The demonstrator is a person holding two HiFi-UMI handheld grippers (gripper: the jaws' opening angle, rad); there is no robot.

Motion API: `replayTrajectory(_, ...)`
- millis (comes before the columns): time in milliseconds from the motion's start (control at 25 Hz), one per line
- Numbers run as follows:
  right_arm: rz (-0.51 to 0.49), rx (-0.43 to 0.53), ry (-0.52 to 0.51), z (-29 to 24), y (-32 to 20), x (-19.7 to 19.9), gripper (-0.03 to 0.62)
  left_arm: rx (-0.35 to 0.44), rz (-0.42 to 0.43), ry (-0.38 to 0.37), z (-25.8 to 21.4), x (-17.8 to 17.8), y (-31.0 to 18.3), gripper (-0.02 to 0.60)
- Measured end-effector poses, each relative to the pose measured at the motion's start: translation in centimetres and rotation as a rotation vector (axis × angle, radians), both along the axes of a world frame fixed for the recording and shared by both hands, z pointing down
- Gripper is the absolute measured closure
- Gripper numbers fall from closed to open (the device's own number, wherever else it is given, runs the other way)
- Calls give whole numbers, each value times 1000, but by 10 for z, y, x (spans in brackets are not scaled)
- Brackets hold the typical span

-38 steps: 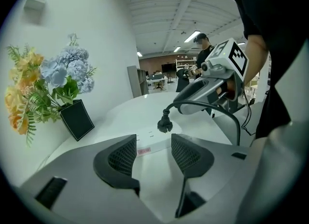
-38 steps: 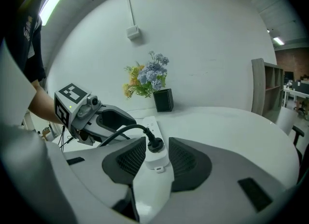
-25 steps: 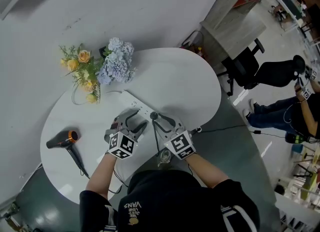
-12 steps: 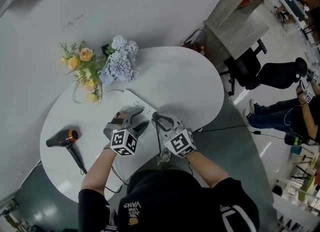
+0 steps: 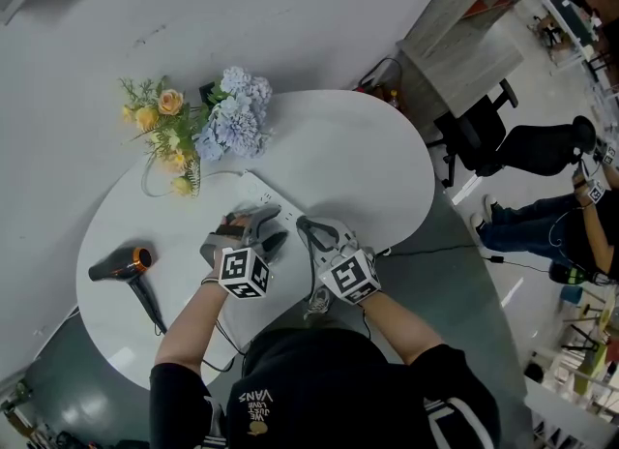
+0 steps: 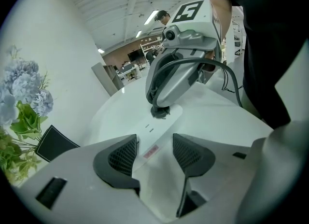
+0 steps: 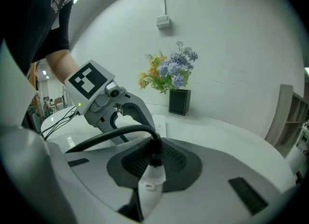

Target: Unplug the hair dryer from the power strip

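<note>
At the middle of the counter [image 5: 348, 166], the right hand-held gripper [image 5: 308, 231] has just been closing and pinches the black plug [image 7: 154, 156] seated in the white power strip [image 6: 149, 141]. Just beside it, the left hand-held gripper [image 6: 154, 156] stands spread astride the strip, pads not pressing. Well apart at the left lies the hair dryer [image 5: 121, 268]. Best to brace the strip first, then draw the plug straight out of its socket, never by the cord [image 7: 111, 133].

bright even indoor light, soft shadows, sharp focus, strong fisheye distortion, black corners
</note>
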State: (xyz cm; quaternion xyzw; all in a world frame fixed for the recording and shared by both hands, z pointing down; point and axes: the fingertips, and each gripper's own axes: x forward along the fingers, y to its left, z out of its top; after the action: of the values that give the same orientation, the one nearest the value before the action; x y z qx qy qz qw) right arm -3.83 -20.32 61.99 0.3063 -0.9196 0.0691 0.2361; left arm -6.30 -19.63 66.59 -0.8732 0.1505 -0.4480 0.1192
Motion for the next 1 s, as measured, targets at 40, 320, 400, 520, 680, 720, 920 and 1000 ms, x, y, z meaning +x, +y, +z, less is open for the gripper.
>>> replayTrajectory(40, 3, -6, -3, 0, 0, 0, 522, -1, 1, -7, 0, 0, 0, 327)
replayTrajectory(320, 16, -23, -19, -1, 1, 1, 522, 7, -20, -8, -2, -1, -4, 361)
replayTrajectory(400, 24, -24, -20, -1, 1, 1, 522, 11, -24, -7, -1, -1, -5, 365)
replayTrajectory(520, 28, -4, -33, -8, 1, 1, 523, 12, -25, -15, 0, -1, -5, 365)
replayTrajectory(680, 26, 10, -43, -17, -1, 0, 523, 14, -32, -17, -1, -1, -5, 365)
replayTrajectory(720, 28, 8, -46, -18, -1, 0, 523, 13, -34, -17, 0, -1, -4, 365)
replayTrajectory(920, 35, 12, -50, -26, 3, 1, 523, 11, -40, -20, -1, -1, -4, 365)
replayTrajectory(1000, 43, 14, -55, -30, 5, 4, 522, 13, -44, -23, -1, -1, -4, 365)
